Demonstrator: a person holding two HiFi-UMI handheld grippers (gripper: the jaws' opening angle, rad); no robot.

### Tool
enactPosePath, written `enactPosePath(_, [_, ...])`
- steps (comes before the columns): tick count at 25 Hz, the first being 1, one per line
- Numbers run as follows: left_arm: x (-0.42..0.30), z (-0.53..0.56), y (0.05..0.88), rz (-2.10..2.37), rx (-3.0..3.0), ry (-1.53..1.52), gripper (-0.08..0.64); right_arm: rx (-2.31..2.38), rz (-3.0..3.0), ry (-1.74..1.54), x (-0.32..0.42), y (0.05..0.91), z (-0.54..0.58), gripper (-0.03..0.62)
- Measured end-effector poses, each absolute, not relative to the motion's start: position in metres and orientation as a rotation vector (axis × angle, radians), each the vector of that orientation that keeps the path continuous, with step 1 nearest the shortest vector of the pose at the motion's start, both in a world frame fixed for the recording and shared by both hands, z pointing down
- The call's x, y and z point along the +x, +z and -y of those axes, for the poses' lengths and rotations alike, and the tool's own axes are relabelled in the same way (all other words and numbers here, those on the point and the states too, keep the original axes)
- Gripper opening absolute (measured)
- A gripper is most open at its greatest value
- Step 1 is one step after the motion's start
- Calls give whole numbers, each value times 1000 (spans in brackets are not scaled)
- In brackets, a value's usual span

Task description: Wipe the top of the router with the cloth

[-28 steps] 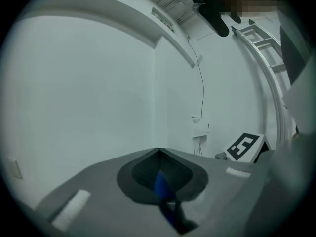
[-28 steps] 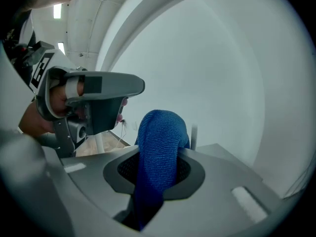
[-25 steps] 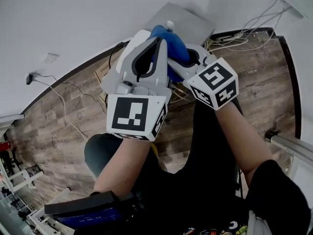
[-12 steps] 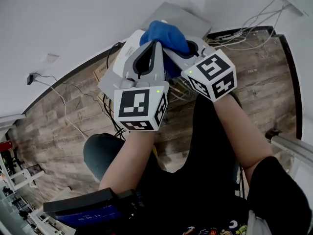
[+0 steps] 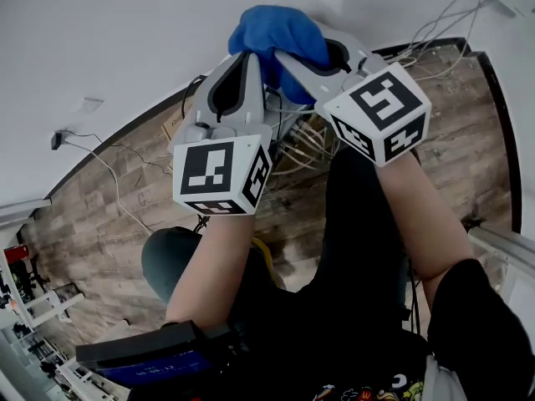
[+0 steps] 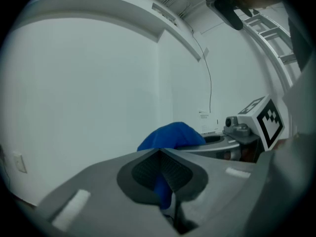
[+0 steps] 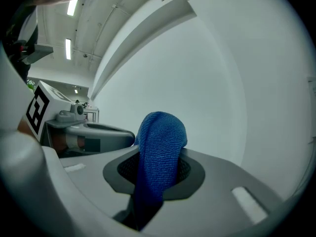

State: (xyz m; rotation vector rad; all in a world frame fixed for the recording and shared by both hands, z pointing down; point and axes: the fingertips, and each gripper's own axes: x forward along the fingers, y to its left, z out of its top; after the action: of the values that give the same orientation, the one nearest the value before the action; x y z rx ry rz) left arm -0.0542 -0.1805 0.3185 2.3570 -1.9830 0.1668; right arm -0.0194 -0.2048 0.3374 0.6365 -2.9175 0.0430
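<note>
White wall and wood floor with cables are noted. Blue cloth is clamped in the closed jaws of both left gripper and right gripper, held high. No router is seen, so wiping progress cannot be judged.

L tool, R tool on cloth

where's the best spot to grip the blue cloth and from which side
Probably the cloth's gathered near end, approached from the person's side, as the right gripper has it: the jaws pinch the folds and the rounded bulk bulges free past the tips as a wiping pad.
</note>
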Motion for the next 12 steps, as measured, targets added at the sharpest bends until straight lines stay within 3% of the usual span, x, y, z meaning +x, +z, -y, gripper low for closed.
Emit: enactPosePath(12, [-37,180,359,1898,2353,233,2,880,2791,65,40,367,249,109])
